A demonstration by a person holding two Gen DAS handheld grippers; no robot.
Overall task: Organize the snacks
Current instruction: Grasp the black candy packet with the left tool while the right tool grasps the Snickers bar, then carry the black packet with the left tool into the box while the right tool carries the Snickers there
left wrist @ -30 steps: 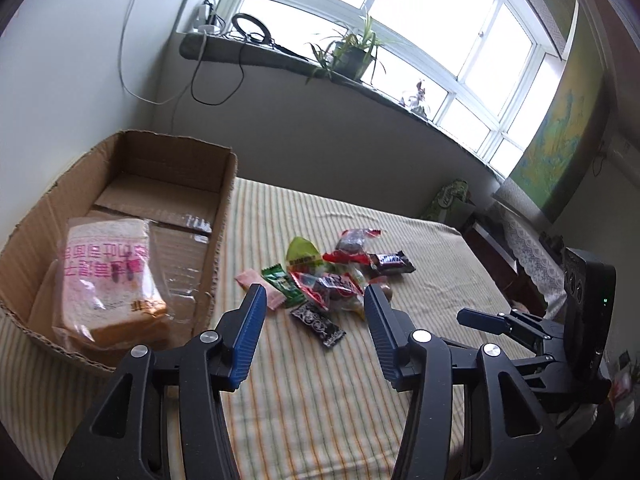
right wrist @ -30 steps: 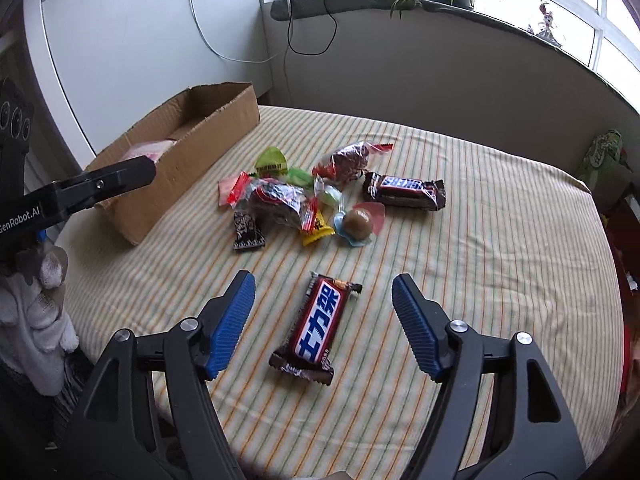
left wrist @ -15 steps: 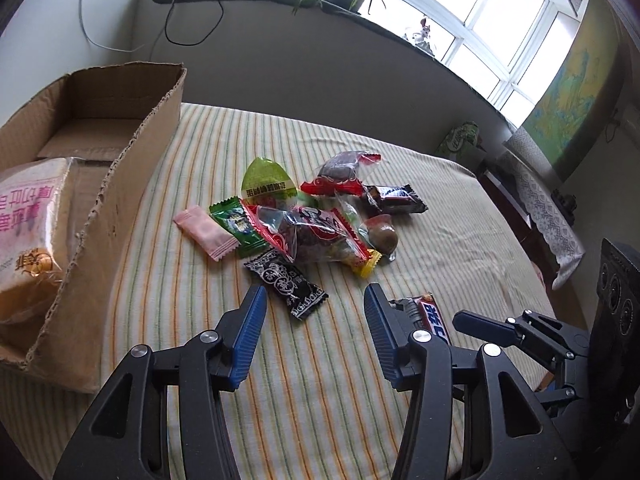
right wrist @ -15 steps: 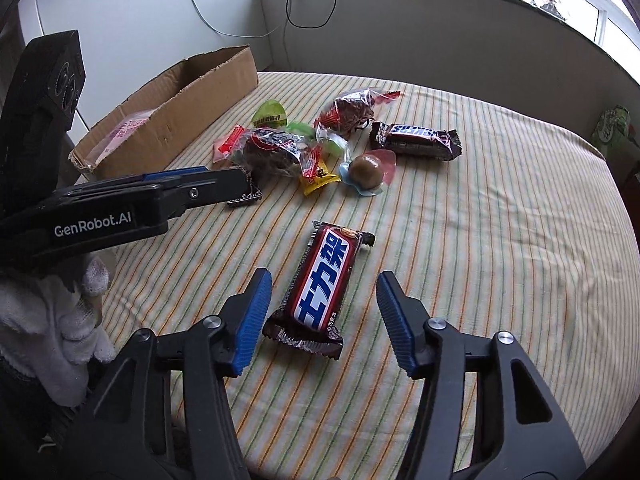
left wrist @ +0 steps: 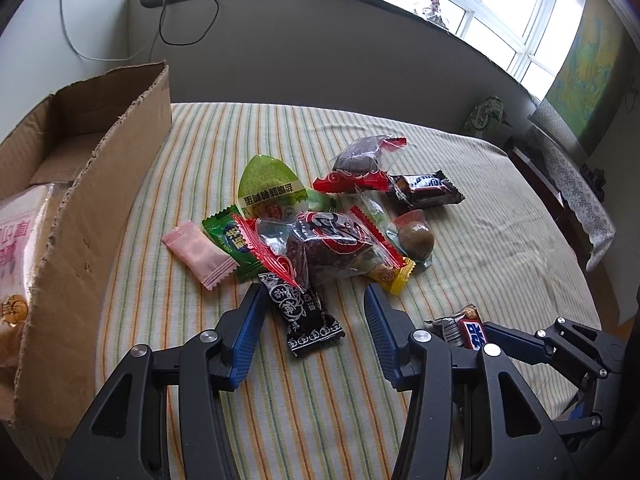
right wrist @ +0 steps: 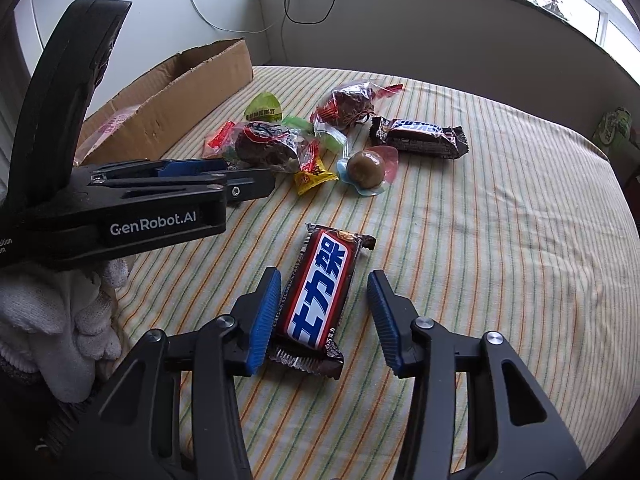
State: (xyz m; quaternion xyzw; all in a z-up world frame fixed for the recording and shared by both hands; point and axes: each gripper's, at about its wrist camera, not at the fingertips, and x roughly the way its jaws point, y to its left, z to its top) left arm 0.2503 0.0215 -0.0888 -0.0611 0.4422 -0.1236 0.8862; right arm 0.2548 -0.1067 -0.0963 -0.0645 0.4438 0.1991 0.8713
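A red and blue chocolate bar [right wrist: 320, 292] lies on the striped tablecloth [right wrist: 480, 240]. My right gripper [right wrist: 323, 280] straddles it and its jaws are closing; the left pad sits against the wrapper's edge while the right pad stands clear. In the left wrist view, the bar's end [left wrist: 468, 326] shows behind my own right finger. My left gripper [left wrist: 313, 294] is open, low over a black snack packet [left wrist: 304, 316] that lies between its fingers without touching them. Just beyond it is the snack pile [left wrist: 332, 240].
An open cardboard box [left wrist: 100, 200] with a bagged bread loaf [left wrist: 16, 248] stands at the left. The pile holds a pink packet [left wrist: 200, 254], a green jelly cup [left wrist: 268, 188], a second dark bar [right wrist: 420, 138] and a wrapped brown ball [right wrist: 366, 168]. A white-gloved hand [right wrist: 52, 320] holds the left gripper.
My left gripper has swung from the box toward the pile and dropped over the black packet. My right gripper has sunk onto the bar and its jaws have narrowed.
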